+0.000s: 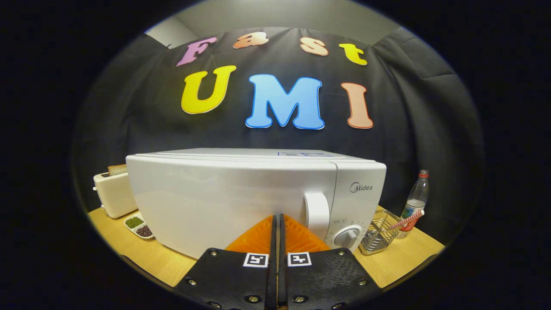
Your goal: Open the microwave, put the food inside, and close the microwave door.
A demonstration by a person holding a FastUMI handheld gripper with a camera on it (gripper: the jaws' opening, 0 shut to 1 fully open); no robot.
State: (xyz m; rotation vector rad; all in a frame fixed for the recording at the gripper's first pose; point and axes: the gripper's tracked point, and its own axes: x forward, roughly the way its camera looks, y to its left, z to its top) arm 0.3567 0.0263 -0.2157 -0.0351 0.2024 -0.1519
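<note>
claw (277, 221) clenched, empty, nose at door (224, 202); handle (317, 214) just right of it. risk: closed fingers can't hook handle, may slip off.

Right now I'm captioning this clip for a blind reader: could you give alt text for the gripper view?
A white microwave with its door closed stands on a wooden table, and the gripper, fingers shut on nothing, points at the door just beside the handle. A toaster with bread and a dish sit on one side, a wire basket and water bottle on the other.
</note>
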